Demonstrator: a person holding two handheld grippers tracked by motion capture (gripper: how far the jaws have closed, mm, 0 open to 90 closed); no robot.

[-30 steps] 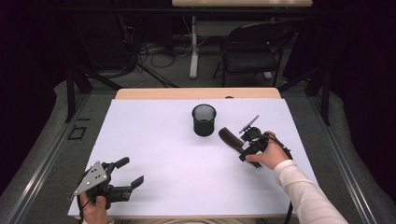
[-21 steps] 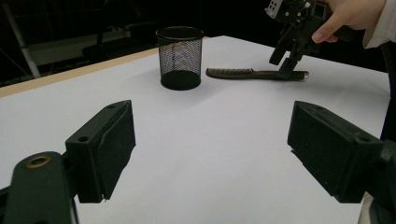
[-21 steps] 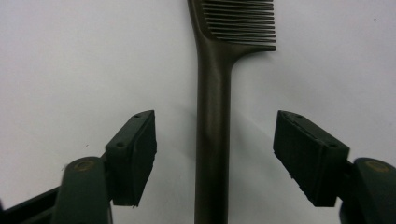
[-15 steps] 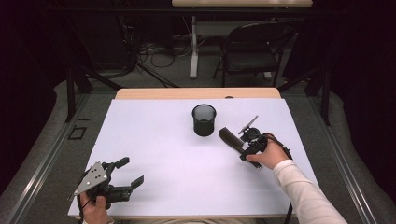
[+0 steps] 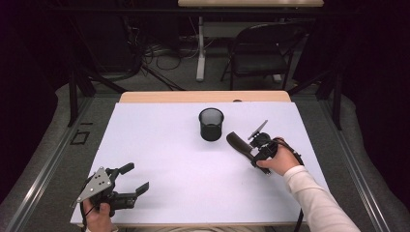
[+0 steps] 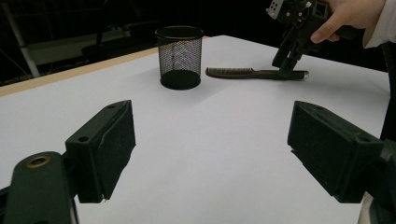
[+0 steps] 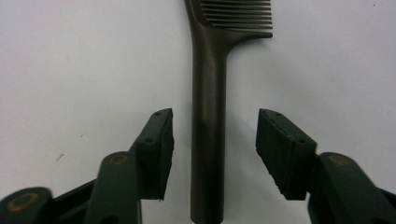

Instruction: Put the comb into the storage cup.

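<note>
Right tool (image 7: pixel 214 154): jaws just closing, straddled the comb (image 7: pixel 208 93) handle, pads not yet touching.
Left tool (image 6: pixel 212 149): wide open, empty.
Comb: flat on desk (image 5: pixel 159 145), near mesh cup (image 5: pixel 211 124).

One dark brown plastic comb (image 7: pixel 208 116) with a long straight handle lies on the table. One black wire-mesh pencil cup (image 5: pixel 211 124), round and open at the top, stands there too. Two hand-held black two-jaw grippers are at work: the left gripper (image 5: pixel 131 177) and the right gripper (image 7: pixel 214 149), one in each of the person's two hands. One white-topped table (image 5: pixel 159 145) with a pale wooden far edge bears it all. Beyond the table stands one dark folding chair (image 5: pixel 261 53).
</note>
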